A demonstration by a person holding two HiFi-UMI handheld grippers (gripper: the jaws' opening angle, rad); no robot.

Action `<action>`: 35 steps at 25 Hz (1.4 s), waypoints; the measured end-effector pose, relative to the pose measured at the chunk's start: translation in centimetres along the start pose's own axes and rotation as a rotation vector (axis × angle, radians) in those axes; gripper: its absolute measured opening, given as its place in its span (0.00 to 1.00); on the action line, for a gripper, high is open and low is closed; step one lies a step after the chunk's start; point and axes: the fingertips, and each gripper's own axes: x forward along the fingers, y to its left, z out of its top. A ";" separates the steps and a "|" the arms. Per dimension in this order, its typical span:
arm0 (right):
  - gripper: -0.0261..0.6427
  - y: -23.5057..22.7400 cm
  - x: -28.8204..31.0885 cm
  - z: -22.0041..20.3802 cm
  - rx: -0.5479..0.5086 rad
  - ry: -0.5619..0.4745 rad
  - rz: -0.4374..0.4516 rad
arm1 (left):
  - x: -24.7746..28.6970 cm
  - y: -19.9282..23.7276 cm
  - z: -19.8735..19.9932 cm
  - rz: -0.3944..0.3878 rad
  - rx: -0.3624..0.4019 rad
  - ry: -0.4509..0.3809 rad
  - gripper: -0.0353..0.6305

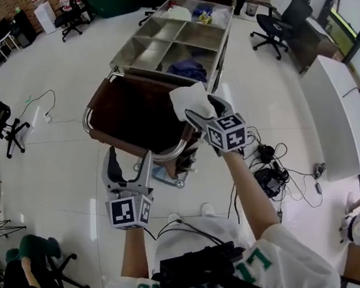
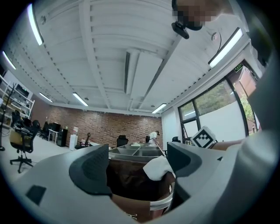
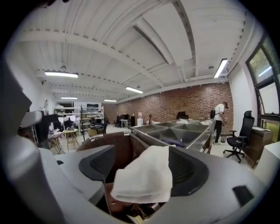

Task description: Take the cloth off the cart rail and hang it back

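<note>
Cloth: the white cloth [image 1: 190, 99] is a small folded wad at the near right corner of the cart [image 1: 139, 36], over the rim of the brown bag [image 1: 133, 116].
Hold: your right gripper [image 3: 142, 168] has it, the jaws pinching the wad from both sides, with the free end standing up past the tips.
Rail contact: no view shows whether the cloth is clear of the chrome rail [image 1: 168, 153] or touching it.
Handling: judge it light, soft and limp. It will sag and unfold wherever it is not gripped, and it will not slip much on the ribbed pads.
Where to grip: keep hold near one folded edge, so a long flap hangs free to drape over the rail.
Left gripper: your left gripper [image 2: 138, 164] hovers low and near the bag's close side, jaws spread, nothing between them.
Risk: a thick bunch may slide off the smooth rail unless it hangs fairly evenly on both sides.
Surroundings: steel compartments lie beyond the bag, with dark fabric in one.
</note>
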 end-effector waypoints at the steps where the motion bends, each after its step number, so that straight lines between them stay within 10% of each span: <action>1: 0.63 -0.6 1.1 -0.9 -0.004 0.047 -0.002 | -0.1 0.0 0.1 0.004 0.003 -0.001 0.66; 13: 0.24 -1.5 2.2 -3.9 0.148 0.133 0.032 | -0.2 1.0 0.6 0.044 0.020 0.000 0.66; 35: 0.22 7.6 -13.7 8.5 -0.039 -0.361 0.127 | -0.2 0.9 2.9 0.049 0.064 -0.046 0.66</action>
